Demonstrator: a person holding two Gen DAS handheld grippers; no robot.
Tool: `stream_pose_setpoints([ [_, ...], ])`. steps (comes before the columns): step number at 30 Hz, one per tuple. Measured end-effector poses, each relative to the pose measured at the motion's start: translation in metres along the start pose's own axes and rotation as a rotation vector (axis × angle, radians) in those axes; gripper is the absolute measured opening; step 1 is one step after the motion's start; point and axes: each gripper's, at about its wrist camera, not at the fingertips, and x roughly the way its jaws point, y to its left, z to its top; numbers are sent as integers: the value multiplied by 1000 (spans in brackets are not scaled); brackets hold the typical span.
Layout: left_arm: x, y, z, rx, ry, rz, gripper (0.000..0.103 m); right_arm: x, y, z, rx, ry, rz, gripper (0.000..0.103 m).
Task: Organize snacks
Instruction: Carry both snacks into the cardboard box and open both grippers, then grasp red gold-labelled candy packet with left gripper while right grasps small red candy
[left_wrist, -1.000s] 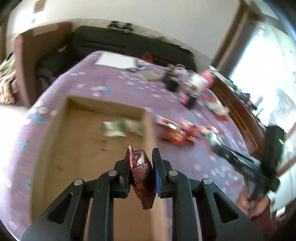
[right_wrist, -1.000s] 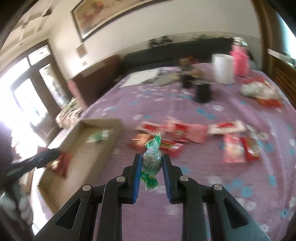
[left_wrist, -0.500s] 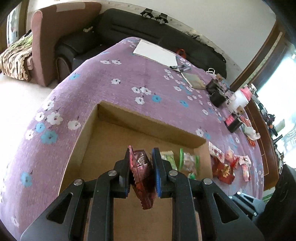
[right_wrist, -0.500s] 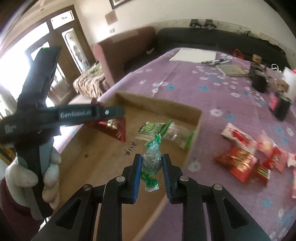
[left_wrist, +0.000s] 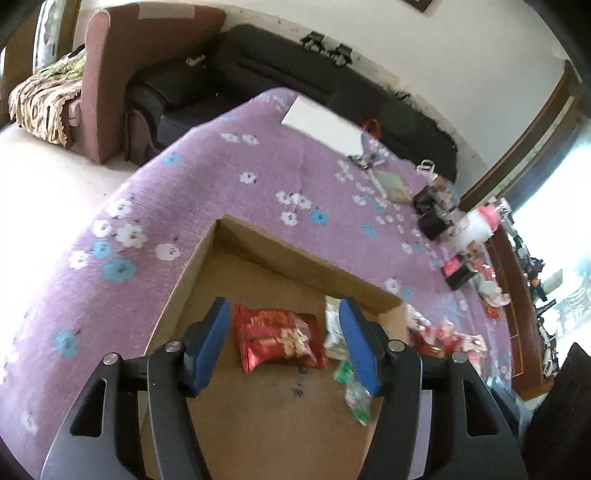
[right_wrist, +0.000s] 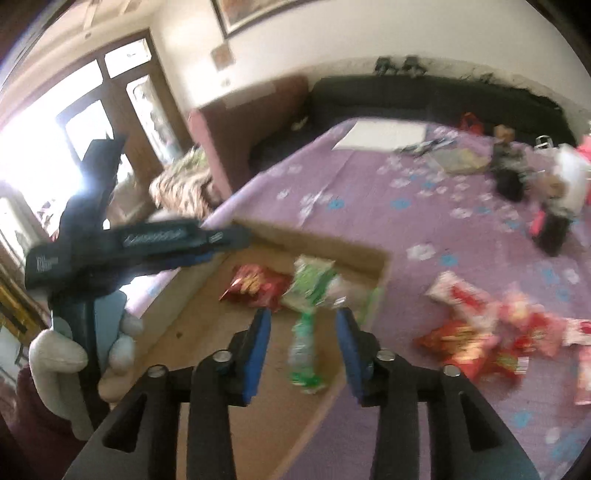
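A shallow cardboard box lies on the purple flowered cloth. My left gripper is open above it, and a red snack packet lies on the box floor between its fingers. A green-and-white packet lies beside it. My right gripper is open over the box; a small green wrapped candy, blurred, is between its open fingers, free of them. The red packet and green packet show in the right wrist view, with the left gripper at the left.
Several red and white snack packets lie on the cloth right of the box. Black cups, a white-and-pink bottle, a white sheet and scissors sit at the far side. A dark sofa and brown armchair stand beyond.
Both grippers have opened. The red packet has dropped from the left gripper onto the box floor. The green candy has left the right gripper's fingers over the box.
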Motion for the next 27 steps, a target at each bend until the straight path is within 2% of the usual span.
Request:
stream_pose_setpoints([
  [3, -28, -2, -14, -12, -16, -31, 62, -28, -41, 2, 57, -53, -63, 42],
  [5, -44, -7, -28, -10, -22, -68, 64, -40, -81, 1, 122, -69, -147, 42],
  [8, -56, -20, -46, 19, -24, -107, 64, -45, -137, -4, 240, -64, -227, 44],
  [11, -55, -34, -58, 41, -3, -131, 64, -34, -164, -5, 281, -39, -265, 43],
  [17, -46, -65, -81, 101, 35, -146, 64, 13, -173, 2, 286, 22, -307, 43],
  [20, -43, -73, -88, 115, 53, -153, 64, 27, -163, -1, 230, 44, -356, 42],
  [22, -43, -77, -92, 129, 54, -150, 64, 23, -152, -6, 191, 84, -342, 26],
  [23, -43, -80, -95, 141, 55, -148, 64, 20, -147, -10, 171, 107, -336, 21],
  [25, -43, -84, -99, 154, 56, -149, 64, 14, -140, -22, 147, 162, -299, 13],
  [27, -43, -89, -104, 169, 60, -150, 64, 0, -137, -40, 130, 185, -264, 13],
])
